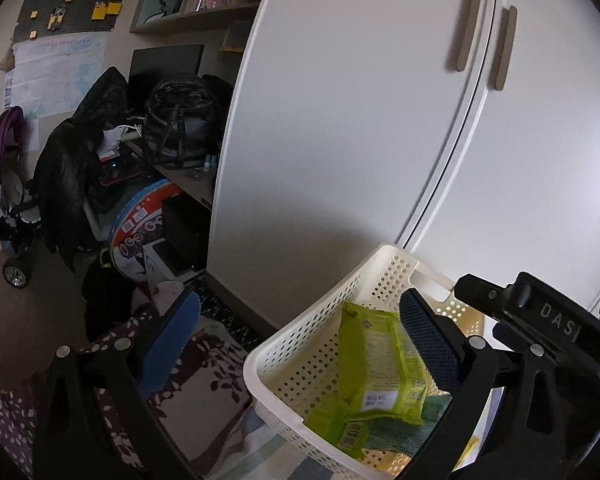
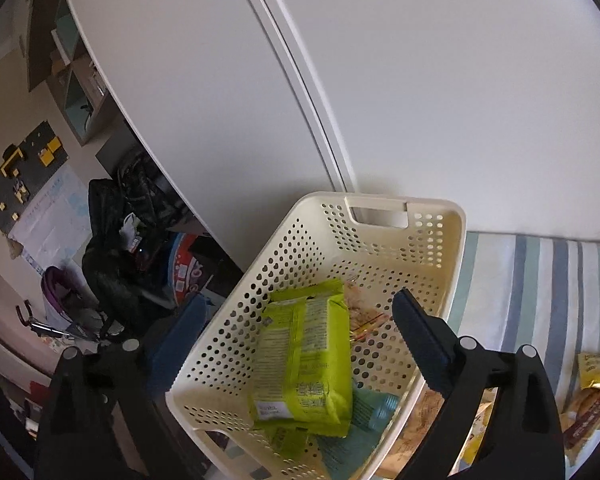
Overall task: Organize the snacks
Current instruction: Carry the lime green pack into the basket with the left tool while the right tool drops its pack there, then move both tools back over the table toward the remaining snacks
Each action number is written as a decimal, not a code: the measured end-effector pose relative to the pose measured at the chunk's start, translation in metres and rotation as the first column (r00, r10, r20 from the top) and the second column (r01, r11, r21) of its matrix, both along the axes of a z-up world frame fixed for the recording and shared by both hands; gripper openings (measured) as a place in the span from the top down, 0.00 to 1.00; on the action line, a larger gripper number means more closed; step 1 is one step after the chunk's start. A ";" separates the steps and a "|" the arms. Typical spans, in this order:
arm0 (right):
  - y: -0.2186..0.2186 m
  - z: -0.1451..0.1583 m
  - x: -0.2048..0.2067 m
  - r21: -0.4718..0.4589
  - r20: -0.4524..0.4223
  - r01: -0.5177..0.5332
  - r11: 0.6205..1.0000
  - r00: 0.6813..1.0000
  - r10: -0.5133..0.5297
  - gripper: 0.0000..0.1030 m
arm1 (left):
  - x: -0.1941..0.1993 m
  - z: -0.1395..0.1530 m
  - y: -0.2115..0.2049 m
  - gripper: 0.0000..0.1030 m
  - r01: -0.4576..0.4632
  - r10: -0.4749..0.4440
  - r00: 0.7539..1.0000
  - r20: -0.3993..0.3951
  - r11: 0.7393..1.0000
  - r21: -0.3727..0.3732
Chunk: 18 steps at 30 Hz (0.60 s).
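"DAS" reads on the right tool [image 1: 556, 320]; both tools spread, empty; green snack packet [image 2: 306, 360] lies lengthwise in perforated basket [image 2: 440, 216].

A: From my station, the left wrist view looks forward and down, close over the cream basket [image 1: 300, 344], from its left side.

B: My right wrist view sits directly above the basket [image 2: 260, 280], near. Both share it and the white wardrobe [image 1: 340, 120].
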State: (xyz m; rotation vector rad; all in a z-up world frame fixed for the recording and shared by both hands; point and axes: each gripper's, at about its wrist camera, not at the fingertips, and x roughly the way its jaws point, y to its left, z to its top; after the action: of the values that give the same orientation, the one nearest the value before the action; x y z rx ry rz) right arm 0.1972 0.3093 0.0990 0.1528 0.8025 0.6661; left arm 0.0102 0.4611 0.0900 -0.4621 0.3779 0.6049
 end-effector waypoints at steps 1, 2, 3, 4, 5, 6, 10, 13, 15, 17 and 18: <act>-0.002 0.000 -0.002 -0.007 0.010 0.001 1.000 1.000 -0.001 0.09 | 0.000 0.000 0.000 0.02 0.002 -0.002 1.000 0.004 1.000 -0.002; -0.004 0.000 -0.003 -0.012 0.014 0.007 1.000 1.000 -0.007 0.09 | 0.000 0.001 -0.001 0.02 0.004 -0.004 1.000 0.007 1.000 -0.002; -0.003 -0.001 -0.002 -0.012 0.013 0.013 1.000 1.000 -0.013 0.09 | 0.000 0.001 -0.002 0.02 0.007 -0.007 1.000 0.008 1.000 0.000; -0.012 -0.002 -0.002 -0.008 0.007 0.024 1.000 1.000 -0.024 0.09 | 0.000 0.001 -0.002 0.02 0.007 -0.007 1.000 0.008 1.000 0.002; -0.017 -0.003 -0.001 -0.005 0.001 0.034 0.999 0.999 -0.034 0.09 | 0.000 0.002 -0.003 0.02 0.010 -0.010 1.000 0.008 1.000 0.007; -0.019 -0.004 0.002 -0.004 -0.005 0.041 0.999 0.999 -0.041 0.09 | 0.000 0.002 -0.004 0.02 0.014 -0.014 1.000 0.008 1.000 0.009; -0.038 -0.006 0.004 -0.019 -0.007 0.079 0.997 0.997 -0.079 0.09 | 0.003 0.001 -0.009 0.02 0.034 -0.034 0.999 0.004 0.999 0.013; -0.050 -0.009 0.004 -0.038 0.001 0.102 0.994 0.995 -0.102 0.09 | 0.007 0.003 -0.014 0.02 0.057 -0.057 0.998 0.003 0.998 0.019; -0.060 -0.010 0.005 -0.055 0.003 0.125 0.991 0.992 -0.125 0.09 | 0.009 0.005 -0.021 0.02 0.078 -0.078 0.997 0.000 0.996 0.044; -0.074 -0.013 0.007 -0.076 0.005 0.154 0.985 0.988 -0.154 0.09 | 0.012 0.007 -0.029 0.02 0.092 -0.091 0.996 -0.006 0.993 0.071; -0.082 -0.014 0.008 -0.085 0.005 0.168 0.982 0.986 -0.168 0.09 | 0.013 0.008 -0.031 0.02 0.101 -0.101 0.995 -0.009 0.992 0.080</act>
State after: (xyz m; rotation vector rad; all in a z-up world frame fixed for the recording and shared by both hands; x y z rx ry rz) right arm 0.2047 0.2272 0.0848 0.1419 0.8089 0.4718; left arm 0.0229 0.4297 0.0976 -0.3623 0.3779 0.5211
